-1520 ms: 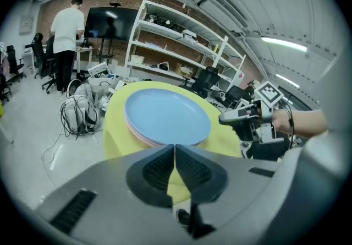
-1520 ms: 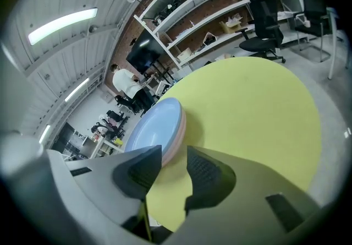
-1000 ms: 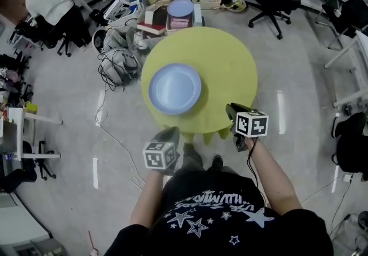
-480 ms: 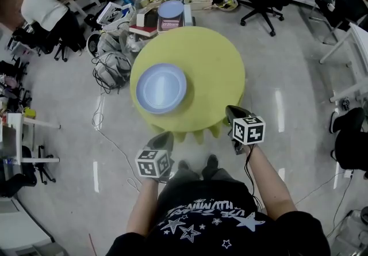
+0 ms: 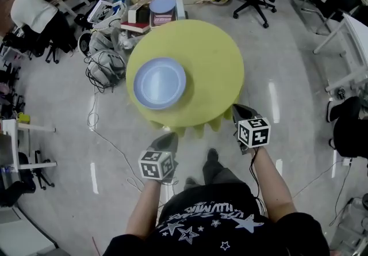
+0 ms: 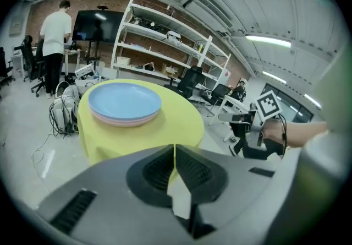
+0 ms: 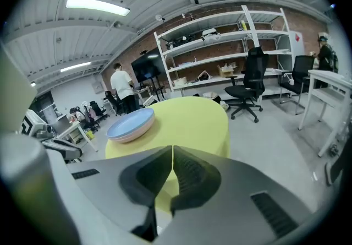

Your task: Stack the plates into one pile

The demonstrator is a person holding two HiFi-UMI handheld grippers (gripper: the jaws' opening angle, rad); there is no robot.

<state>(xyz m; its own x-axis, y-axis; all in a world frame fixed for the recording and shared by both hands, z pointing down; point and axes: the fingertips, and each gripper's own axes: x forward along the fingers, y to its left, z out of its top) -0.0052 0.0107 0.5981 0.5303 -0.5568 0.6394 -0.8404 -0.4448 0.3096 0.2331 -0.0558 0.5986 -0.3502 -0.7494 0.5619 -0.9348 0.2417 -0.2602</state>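
Pile of plates point(image 5: 160, 83), blue over pink, lies left of centre on the round yellow table point(image 5: 215, 62). Left gripper point(image 5: 168, 138) and right gripper point(image 5: 238, 112), each carrying a black-and-white marker cube, hover off the table's lower edge, jaws clenched together on nothing. The shirt lettering point(image 5: 210, 210) at bottom centre is too blurred to read.

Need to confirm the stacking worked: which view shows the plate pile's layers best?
The left gripper view: the plate pile sits close and side-on, blue over pink layers. The head view shows only the pile's blue top from above; the right gripper view shows the pile side-on but smaller.
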